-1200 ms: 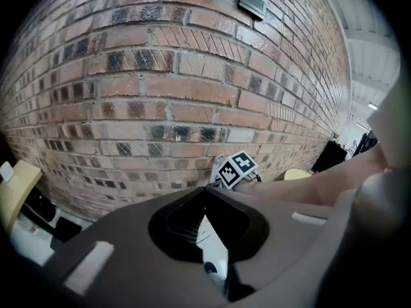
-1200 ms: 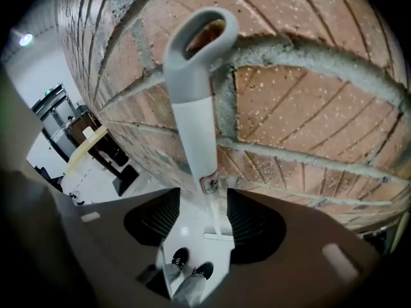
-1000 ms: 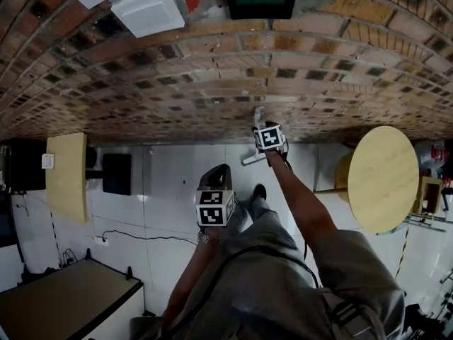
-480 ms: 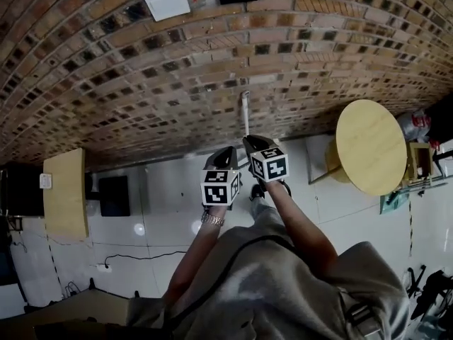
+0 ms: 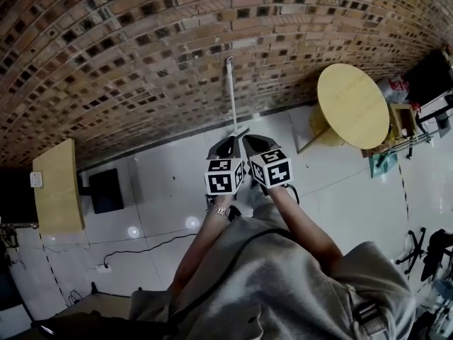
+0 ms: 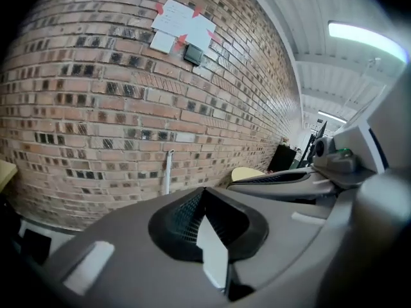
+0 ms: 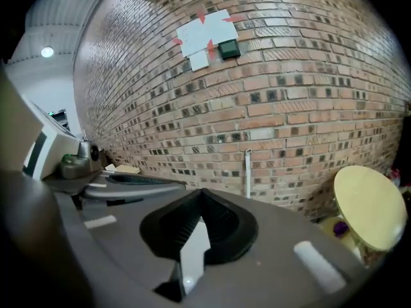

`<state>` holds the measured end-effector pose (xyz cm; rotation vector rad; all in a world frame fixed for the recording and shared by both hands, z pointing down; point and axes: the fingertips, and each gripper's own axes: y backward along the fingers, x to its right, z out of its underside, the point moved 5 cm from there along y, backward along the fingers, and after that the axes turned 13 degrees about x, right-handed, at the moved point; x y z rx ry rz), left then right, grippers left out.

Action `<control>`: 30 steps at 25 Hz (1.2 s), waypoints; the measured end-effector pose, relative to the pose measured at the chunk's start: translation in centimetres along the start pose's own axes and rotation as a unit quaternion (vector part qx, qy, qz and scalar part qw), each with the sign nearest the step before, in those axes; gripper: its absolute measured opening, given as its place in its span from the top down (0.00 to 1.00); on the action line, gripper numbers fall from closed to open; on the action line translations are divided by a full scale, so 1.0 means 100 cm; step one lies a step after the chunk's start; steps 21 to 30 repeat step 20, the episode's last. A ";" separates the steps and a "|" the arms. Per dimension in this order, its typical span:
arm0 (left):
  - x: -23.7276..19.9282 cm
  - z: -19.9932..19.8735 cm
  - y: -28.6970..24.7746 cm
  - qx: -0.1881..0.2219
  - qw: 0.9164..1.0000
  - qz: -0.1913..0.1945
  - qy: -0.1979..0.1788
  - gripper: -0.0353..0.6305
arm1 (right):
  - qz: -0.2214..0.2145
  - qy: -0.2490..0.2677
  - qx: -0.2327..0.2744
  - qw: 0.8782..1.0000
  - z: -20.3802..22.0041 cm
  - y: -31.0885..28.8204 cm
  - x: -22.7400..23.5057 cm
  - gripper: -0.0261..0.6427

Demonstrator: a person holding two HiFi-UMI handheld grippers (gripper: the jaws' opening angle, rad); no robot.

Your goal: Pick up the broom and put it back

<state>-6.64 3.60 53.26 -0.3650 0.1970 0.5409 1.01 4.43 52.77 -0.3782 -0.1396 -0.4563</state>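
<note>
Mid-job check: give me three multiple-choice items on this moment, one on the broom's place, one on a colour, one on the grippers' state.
1. Where is the broom?
A. Lying flat on the floor
B. Standing against the brick wall
C. Held in a gripper

2. What colour is the top of the round table?
A. Pale yellow
B. Black
C. Red

3. How do the left gripper and the right gripper stand?
A. Both open
B. Both shut and empty
C. Right shut on the broom

Answers:
1. B: its handle stands up against the bricks, apart from both grippers.
2. A: the top shows pale yellow at the head view's right.
3. B: each gripper view shows the jaws together with nothing between them. The right gripper's jaws have just closed.
</note>
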 end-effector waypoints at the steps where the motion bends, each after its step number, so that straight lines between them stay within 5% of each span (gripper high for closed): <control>1: 0.003 -0.001 0.003 0.005 1.000 0.001 0.000 0.94 | -0.003 0.001 0.003 1.000 -0.002 0.005 -0.003 0.96; 12: 0.025 -0.031 0.006 0.042 0.999 -0.008 -0.024 0.94 | -0.034 0.033 0.026 0.999 -0.032 0.027 -0.010 0.96; 30: 0.051 -0.019 0.006 0.031 0.999 -0.001 -0.039 0.94 | -0.037 -0.002 0.010 0.999 -0.015 0.044 0.008 0.96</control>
